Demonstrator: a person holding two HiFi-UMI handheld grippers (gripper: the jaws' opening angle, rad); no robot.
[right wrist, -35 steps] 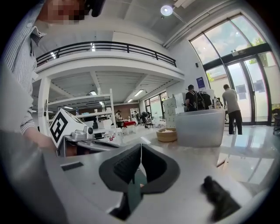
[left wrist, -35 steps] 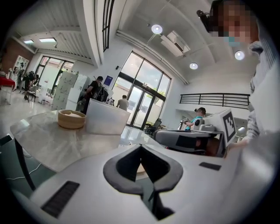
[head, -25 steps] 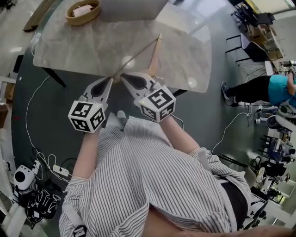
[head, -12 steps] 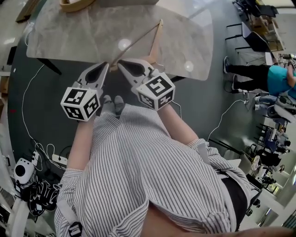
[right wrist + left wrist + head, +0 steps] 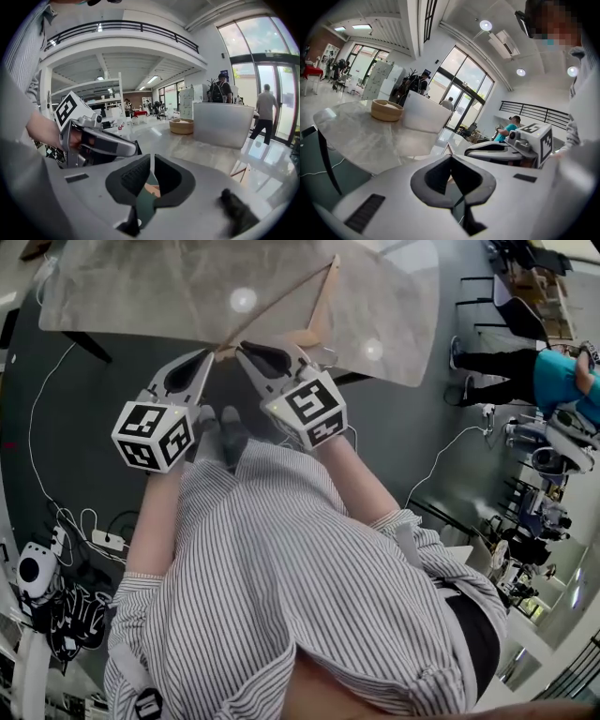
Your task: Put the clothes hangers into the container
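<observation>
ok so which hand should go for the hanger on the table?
Right, probably. The hanger lies on the table mostly ahead of the right hand-held gripper, with its thick wooden arm on that side. The left hand-held gripper only faces its thin near corner. Both are shut and must open first.

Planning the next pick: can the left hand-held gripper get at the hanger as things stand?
Probably yes. The hanger lies at the near edge of the table, its corner just ahead of the left hand-held gripper, nothing between. Its jaws are together, so they'd need opening first.
</observation>
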